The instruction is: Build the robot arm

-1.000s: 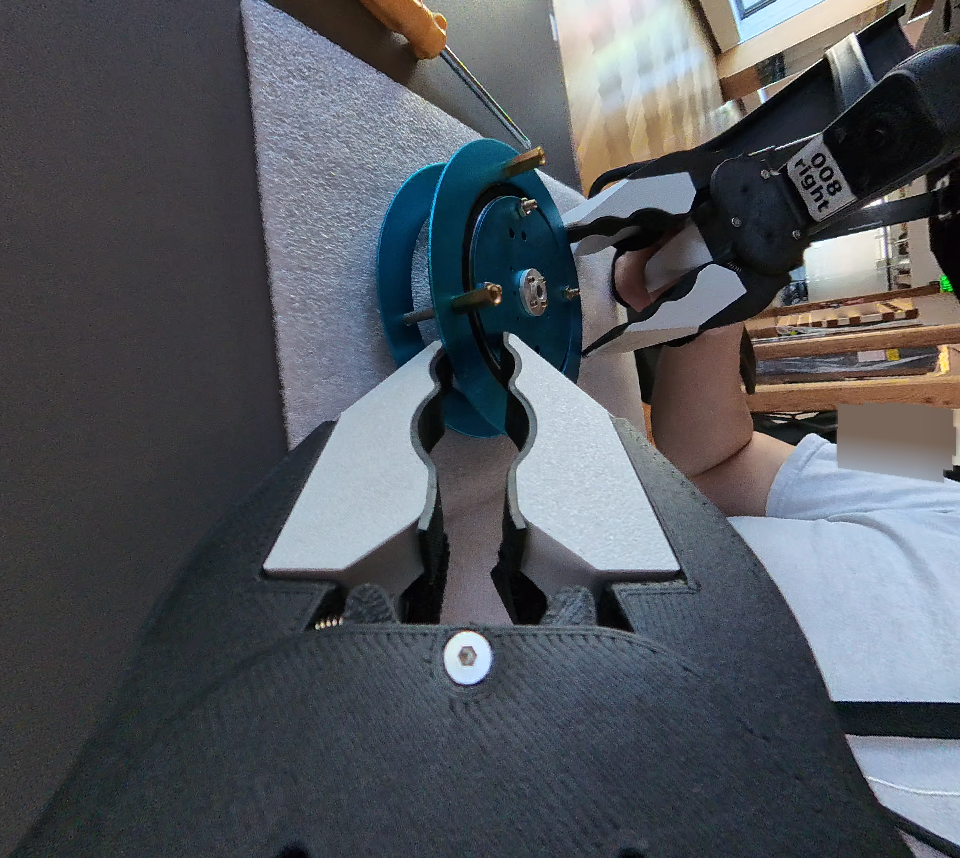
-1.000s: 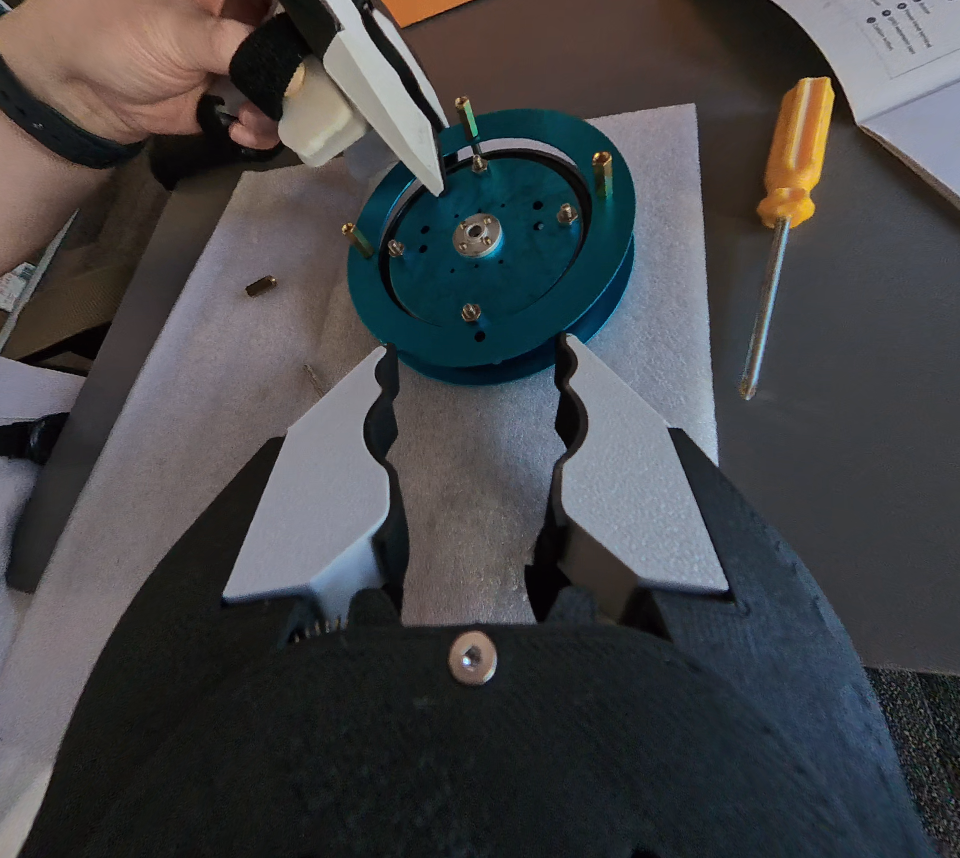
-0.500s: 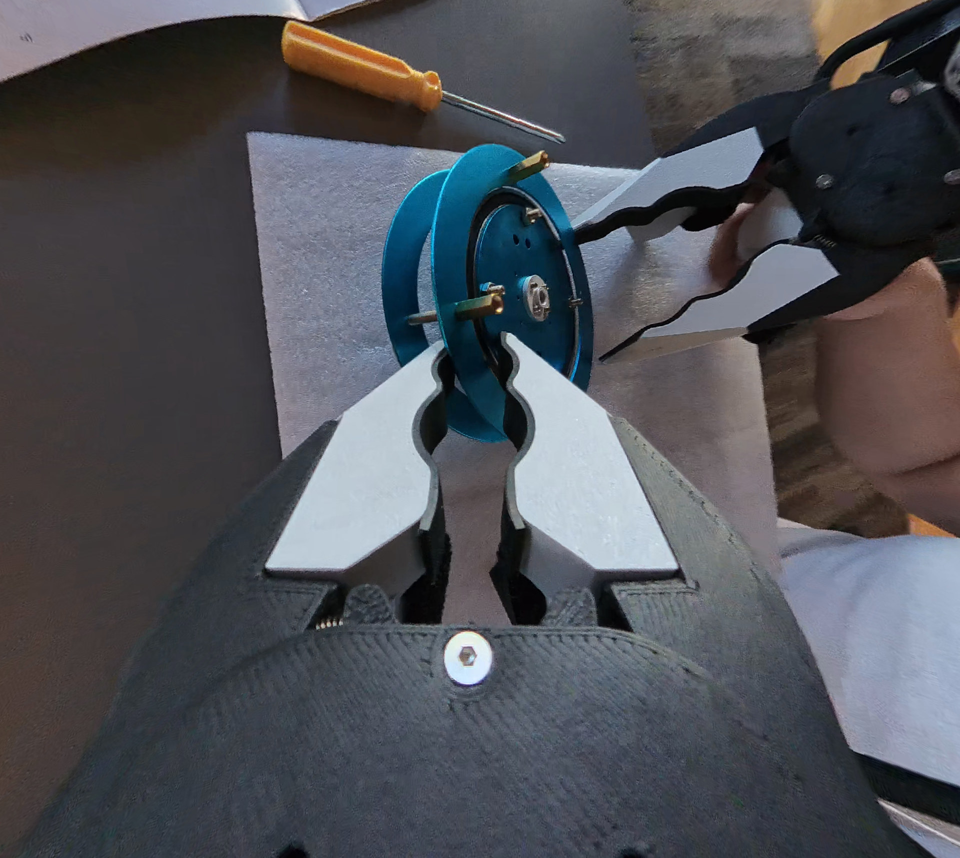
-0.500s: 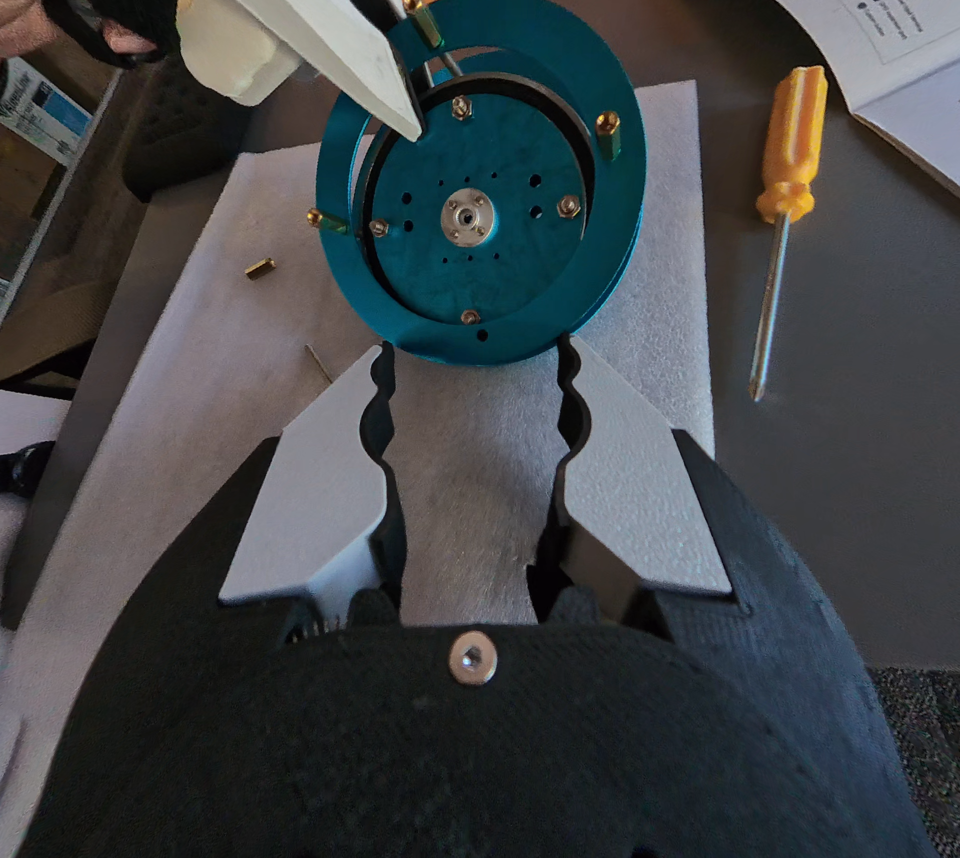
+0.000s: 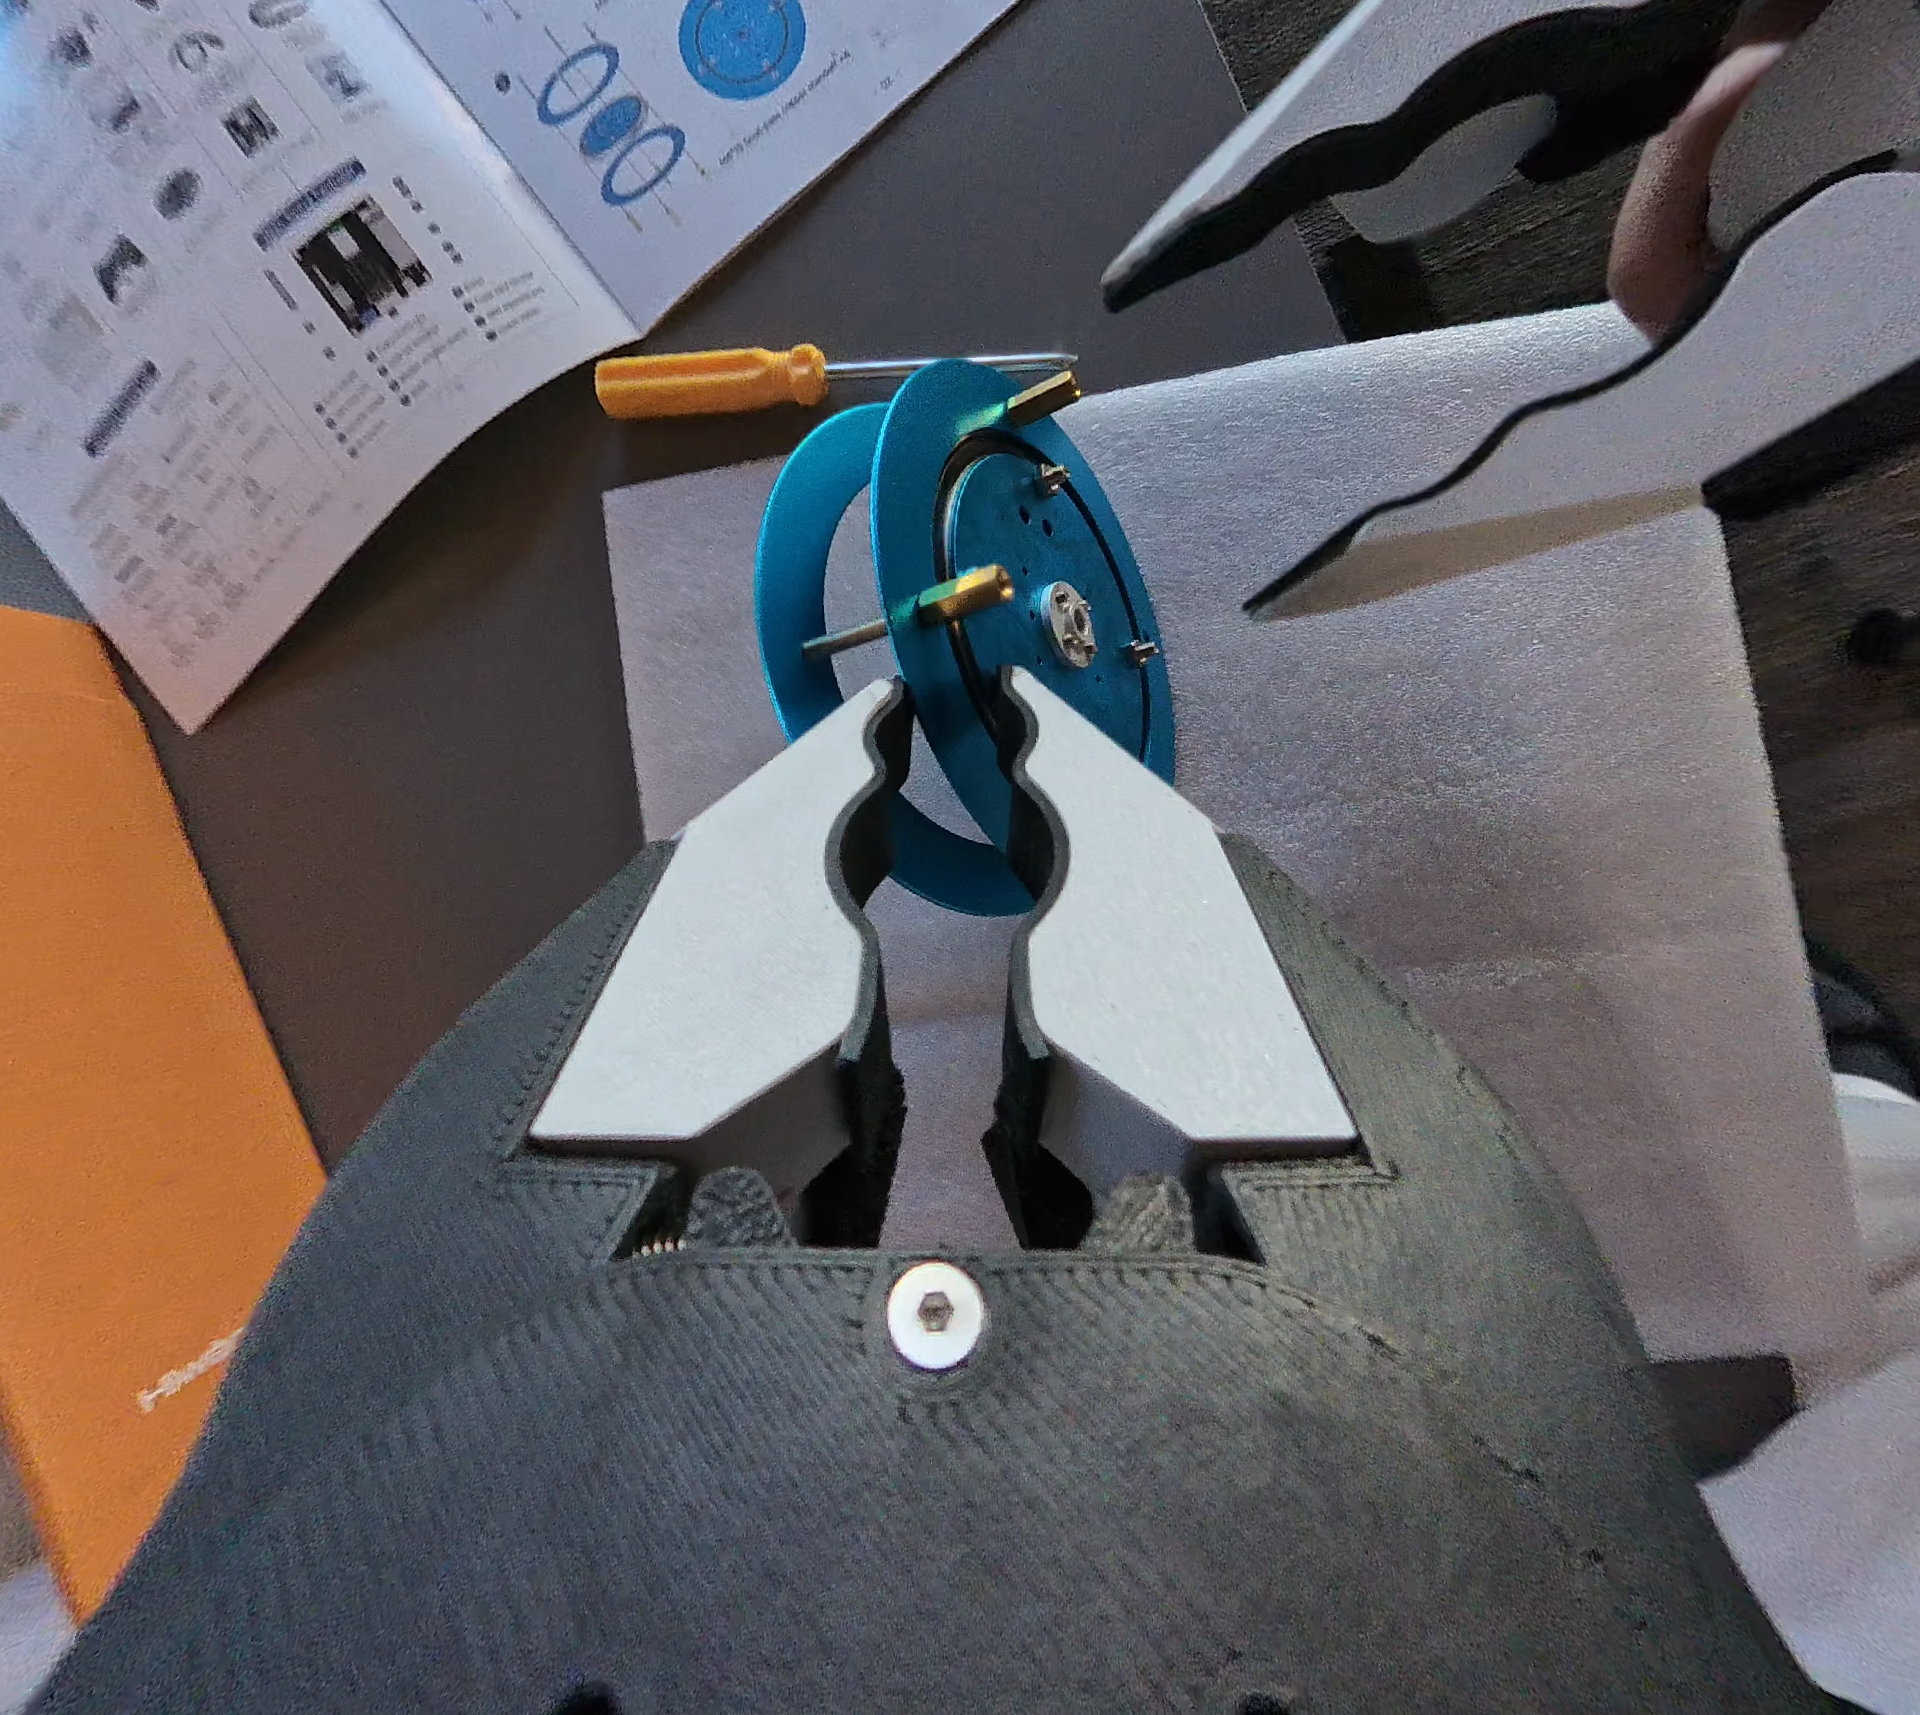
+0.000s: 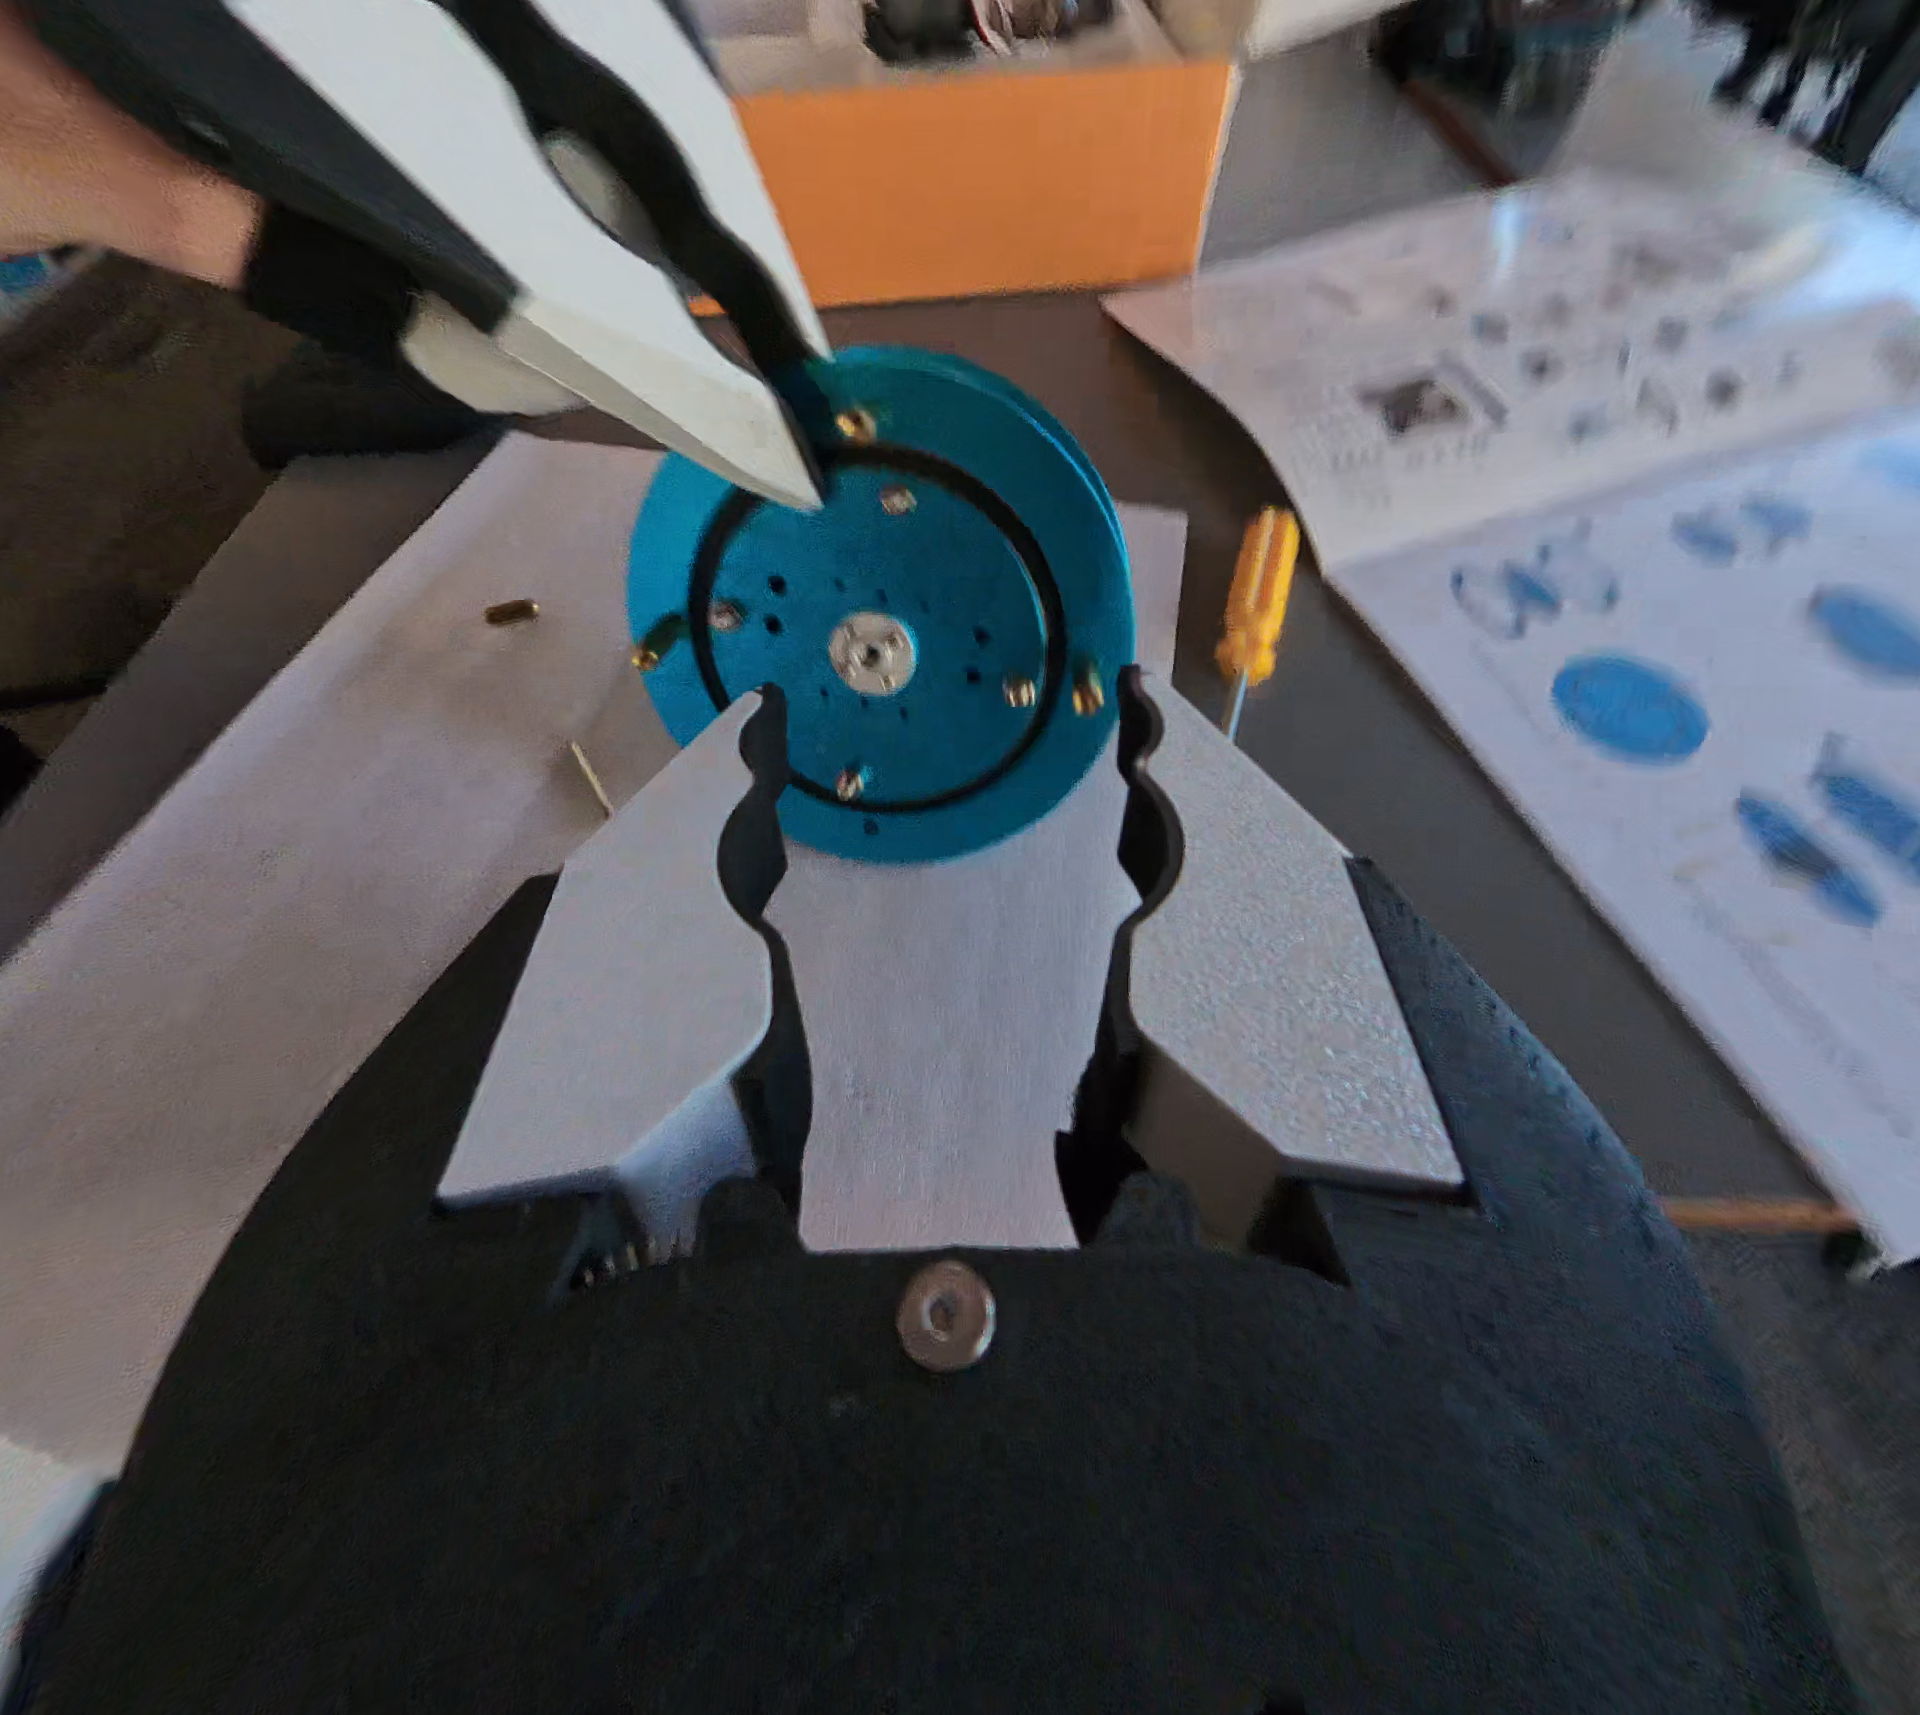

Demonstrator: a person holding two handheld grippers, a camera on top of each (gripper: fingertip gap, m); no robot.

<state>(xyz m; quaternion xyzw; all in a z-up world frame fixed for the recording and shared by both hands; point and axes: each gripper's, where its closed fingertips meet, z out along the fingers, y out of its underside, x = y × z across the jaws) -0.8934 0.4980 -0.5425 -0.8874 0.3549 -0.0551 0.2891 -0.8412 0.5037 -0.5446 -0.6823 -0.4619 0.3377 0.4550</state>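
Observation:
A blue metal wheel assembly [image 5: 1039, 585], two rings around a disc with brass standoffs [image 5: 966, 595], stands on edge above the grey foam pad [image 5: 1403, 730]. My left gripper [image 5: 956, 689] is shut on the front ring's lower rim, with both pads pressed on it. The right wrist view shows the same grip [image 6: 816, 429] at the top of the wheel [image 6: 883, 626]. My right gripper [image 6: 948, 689] is open and empty, facing the disc's flat side with a small gap to it. It also shows in the left wrist view [image 5: 1184, 450], to the right of the wheel.
A yellow-handled screwdriver [image 5: 707, 382] lies behind the pad. An open instruction booklet [image 5: 416, 107] and an orange box [image 6: 987, 179] lie farther back. A loose brass standoff [image 6: 511, 613] and a thin pin [image 6: 592, 777] lie on the foam pad [image 6: 312, 782]. Some 6 cm of space lies between my two pairs of fingers.
My left gripper has lifted the wheel off the foam and tilted it upright, still gripping the rim. My right gripper, open throughout, has come closer to the disc's face.

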